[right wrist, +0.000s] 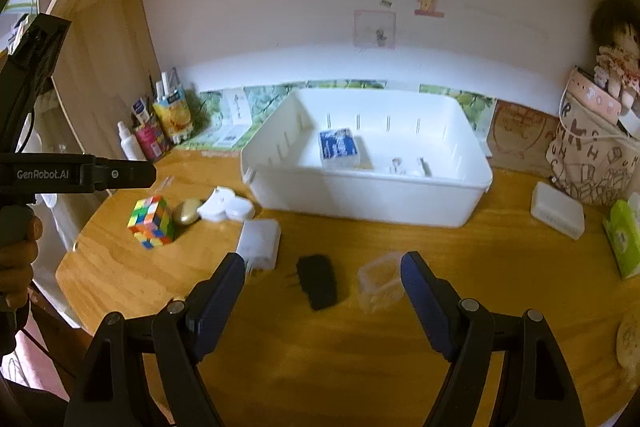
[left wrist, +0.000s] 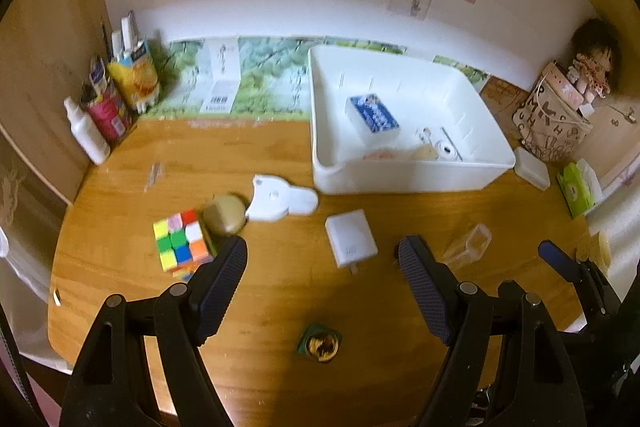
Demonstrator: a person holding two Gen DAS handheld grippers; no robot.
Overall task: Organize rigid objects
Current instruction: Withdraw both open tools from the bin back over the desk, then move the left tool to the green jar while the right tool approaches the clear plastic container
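white bin (right wrist: 360, 203) | blue-white box (right wrist: 338, 145) | multicoloured cube (right wrist: 152, 221) (bright squares) | black charger (right wrist: 318, 281) | gold case (left wrist: 224, 213)

Left tongs (left wrist: 322, 255): black plastic arms, dark blue ribbed pads, round silver screws at the pivots. Right tongs (right wrist: 322, 277): same black frame, blue textured pads, silver screws. Left unit's black body reads "GenRobot.AI" in white; a hand (right wrist: 16, 259) on its grey grip.

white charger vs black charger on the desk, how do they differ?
The white charger is pale, squarish and looks larger; the black charger is dark, narrower and longer. The white charger lies left, nearer the Rubik's cube; the black charger lies beside the clear plastic box. Both lie flat on the desk, outside the white bin.
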